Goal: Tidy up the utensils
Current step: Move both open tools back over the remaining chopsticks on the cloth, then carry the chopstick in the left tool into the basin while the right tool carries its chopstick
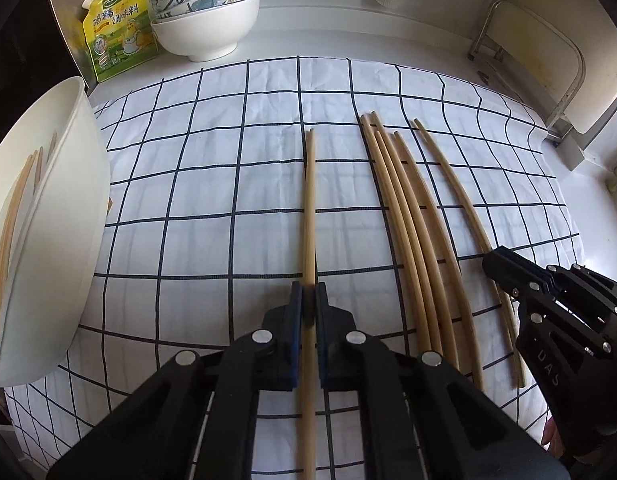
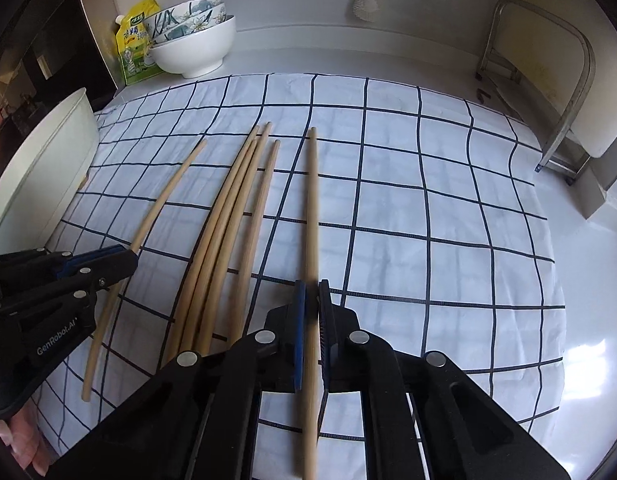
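My left gripper is shut on one bamboo chopstick that points away over the checked cloth. My right gripper is shut on another bamboo chopstick, at the right end of the row. Several loose chopsticks lie side by side on the cloth between the two grippers; they also show in the right wrist view. A white tub at the left holds several chopsticks. The right gripper shows in the left view, the left gripper in the right view.
The checked cloth covers a white counter. Stacked bowls and a yellow seasoning pouch stand at the back left. A metal rack with a cutting board stands at the back right. A brush hangs on the wall.
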The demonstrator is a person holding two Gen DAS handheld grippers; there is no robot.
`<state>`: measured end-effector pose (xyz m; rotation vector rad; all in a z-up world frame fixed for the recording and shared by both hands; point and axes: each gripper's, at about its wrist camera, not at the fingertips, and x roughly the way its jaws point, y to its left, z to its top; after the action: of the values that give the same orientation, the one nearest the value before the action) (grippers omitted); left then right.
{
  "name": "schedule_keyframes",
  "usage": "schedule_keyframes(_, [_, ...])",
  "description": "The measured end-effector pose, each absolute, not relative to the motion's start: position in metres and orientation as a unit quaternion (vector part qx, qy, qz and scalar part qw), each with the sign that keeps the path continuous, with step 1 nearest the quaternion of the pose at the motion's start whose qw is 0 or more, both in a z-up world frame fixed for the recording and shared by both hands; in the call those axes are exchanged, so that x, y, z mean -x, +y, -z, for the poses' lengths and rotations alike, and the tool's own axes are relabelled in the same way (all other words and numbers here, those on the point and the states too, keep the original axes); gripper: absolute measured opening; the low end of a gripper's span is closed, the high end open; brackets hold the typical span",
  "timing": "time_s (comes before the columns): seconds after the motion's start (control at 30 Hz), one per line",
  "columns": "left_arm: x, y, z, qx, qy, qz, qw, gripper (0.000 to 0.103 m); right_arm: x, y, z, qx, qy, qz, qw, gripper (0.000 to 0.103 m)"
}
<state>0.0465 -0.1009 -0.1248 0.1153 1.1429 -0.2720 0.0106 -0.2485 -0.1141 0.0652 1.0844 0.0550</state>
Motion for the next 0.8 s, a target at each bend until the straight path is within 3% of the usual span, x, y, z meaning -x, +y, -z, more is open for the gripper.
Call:
schedule_keyframes(0.2, [-0.045, -0.091, 0.117, -0.043, 0.551, 0.141, 0.821, 0.007, -0.004, -0.252, 0.101, -0.074, 0.514, -0.029, 0.854, 0.006])
schedule_keyframes(0.43, [-0.040, -0.058, 0.068, -0.029, 0.521, 0.147, 0.840, 0.007, -0.001, -0.228, 0.057, -0.092, 0.494, -0.052, 0.863, 0.006])
schedule_keyframes(0.8, [-0.061, 0.064, 0.003, 0.014, 0.463, 0.067, 0.884, 0.007, -0.049, -0.111, 0.002, -0.065, 0.456, -0.157, 0.874, 0.006])
